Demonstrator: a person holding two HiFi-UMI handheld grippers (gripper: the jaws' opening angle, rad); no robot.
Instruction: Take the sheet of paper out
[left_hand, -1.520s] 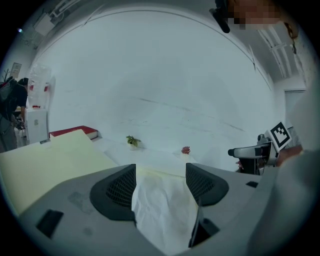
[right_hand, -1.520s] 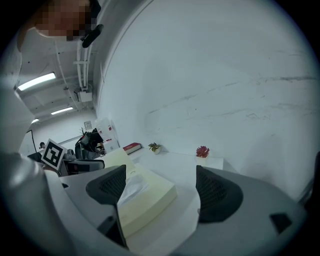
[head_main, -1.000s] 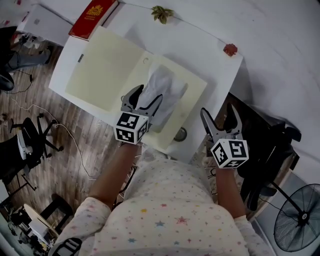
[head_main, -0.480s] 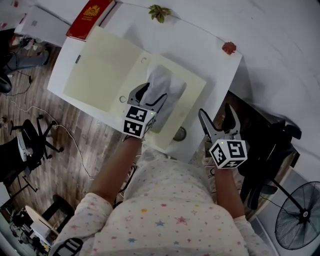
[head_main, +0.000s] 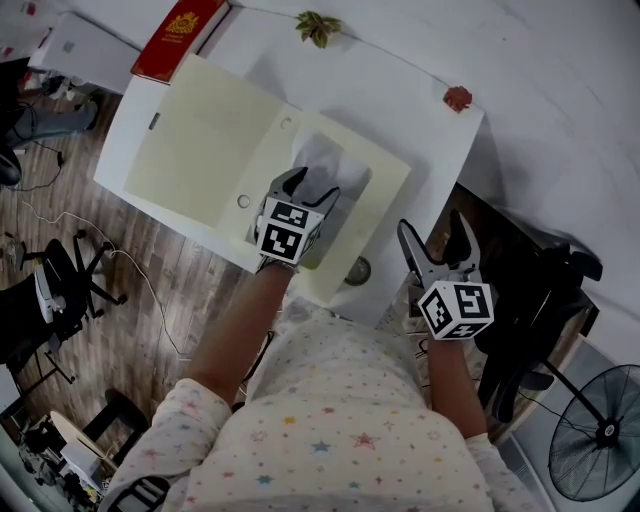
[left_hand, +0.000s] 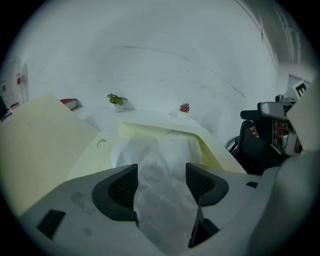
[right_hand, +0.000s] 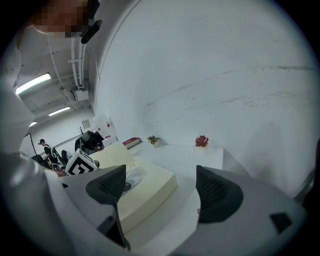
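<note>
A pale yellow box (head_main: 385, 185) lies open on the white table (head_main: 440, 140), its lid (head_main: 200, 135) folded out to the left. A crumpled white sheet of paper (head_main: 325, 155) lies in the box's right half. My left gripper (head_main: 312, 183) is down over the near end of the sheet. In the left gripper view the paper (left_hand: 160, 150) bunches up between the jaws of the left gripper (left_hand: 161, 182), which stand partly apart. My right gripper (head_main: 438, 235) hangs off the table's near right edge, open and holding nothing. From the right gripper (right_hand: 161, 187) the box (right_hand: 150, 187) shows at the left.
A red book (head_main: 180, 35) lies at the table's far left corner. A small green plant (head_main: 318, 25) and a red one (head_main: 458, 97) stand along the far edge. A round object (head_main: 357, 268) sits at the near edge. A black chair (head_main: 540, 290) and a fan (head_main: 595, 440) are on the right.
My left gripper has moved forward over the sheet, and its jaws have drawn closer together around the bunched paper. The right gripper has barely moved.
</note>
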